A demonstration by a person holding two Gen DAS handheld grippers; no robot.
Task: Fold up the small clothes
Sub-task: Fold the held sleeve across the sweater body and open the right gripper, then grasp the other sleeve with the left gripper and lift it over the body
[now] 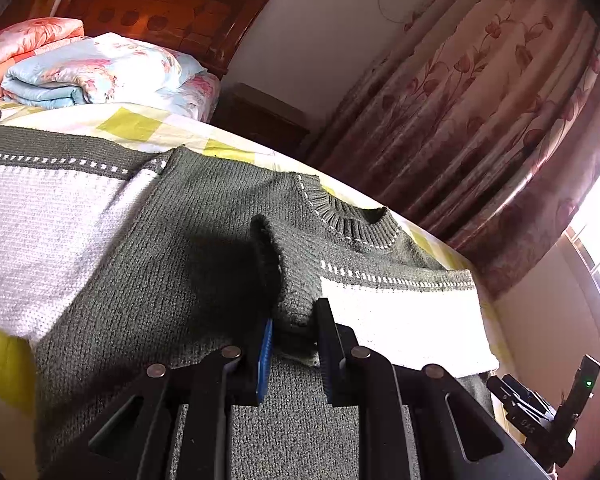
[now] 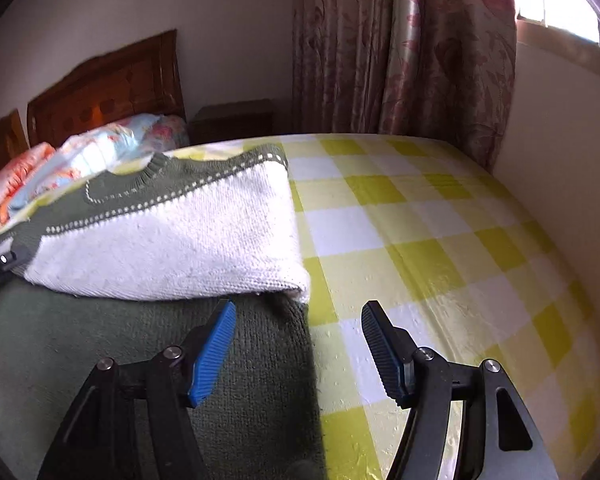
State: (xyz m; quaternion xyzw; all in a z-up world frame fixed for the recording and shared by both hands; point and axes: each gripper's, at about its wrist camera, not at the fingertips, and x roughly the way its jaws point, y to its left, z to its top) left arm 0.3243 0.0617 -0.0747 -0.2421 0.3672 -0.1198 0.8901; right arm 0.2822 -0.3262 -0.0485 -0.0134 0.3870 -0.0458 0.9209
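A small green and white knit sweater point(image 1: 140, 248) lies on the bed, partly folded. My left gripper point(image 1: 294, 344) is shut on the sweater's green sleeve cuff point(image 1: 288, 272) and holds it up over the body. In the right wrist view the sweater point(image 2: 172, 240) lies at the left, a white folded part over the green part. My right gripper point(image 2: 298, 344) is open and empty, low over the sweater's right edge and the sheet. The right gripper also shows at the lower right of the left wrist view point(image 1: 540, 408).
The bed has a yellow and white checked sheet point(image 2: 420, 240). Folded floral quilts point(image 1: 92, 72) lie at the wooden headboard point(image 1: 160, 4). A dark nightstand point(image 2: 232, 120) stands beside the bed. Floral curtains point(image 2: 400, 48) and a bright window are at the right, with a wall along the bed's far side.
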